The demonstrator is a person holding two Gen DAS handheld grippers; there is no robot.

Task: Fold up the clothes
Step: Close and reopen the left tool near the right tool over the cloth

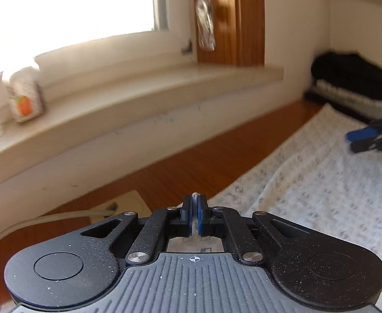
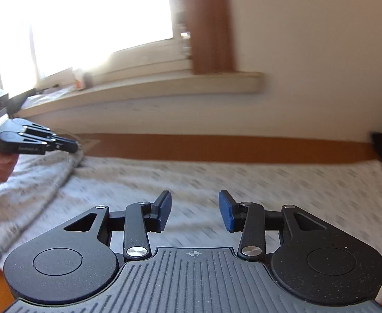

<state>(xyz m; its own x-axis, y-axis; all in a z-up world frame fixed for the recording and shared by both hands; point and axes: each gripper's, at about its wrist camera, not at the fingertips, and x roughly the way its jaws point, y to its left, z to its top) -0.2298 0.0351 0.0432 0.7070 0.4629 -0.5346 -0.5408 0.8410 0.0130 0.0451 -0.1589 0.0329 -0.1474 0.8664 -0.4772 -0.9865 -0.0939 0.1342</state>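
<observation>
The left gripper [image 1: 195,215] sits low in the middle of the left wrist picture. Its two blue pads are pressed almost together, and a thin bit of white cloth [image 1: 321,182] is pinched between them. In the right wrist picture you can see this gripper again at the left edge, with its tip on a raised fold of the cloth, and a hand [image 2: 4,165] holding its handle.

The right gripper [image 2: 194,211] is low in the middle of its own picture. Its blue pads stand apart, with a clear gap between them. Nothing is in the gap. It hangs over the cloth, but I cannot tell if it touches it. In the left wrist picture its blue tips show at the right edge, blurred.

The cloth is white with small grey marks. It lies spread on a brown wooden table [image 1: 164,172] and fills the lower right of the left picture and the middle band of the right picture. It is mostly flat, but bunched and lifted at the left, near the left gripper.

Behind the table is a pale window sill [image 1: 138,96] under a bright window. A small carton [image 1: 24,99] with an orange picture stands on the sill at the left. A dark pile of clothes [image 1: 352,78] lies in the far right corner. A white cable [image 1: 34,224] lies at the lower left.
</observation>
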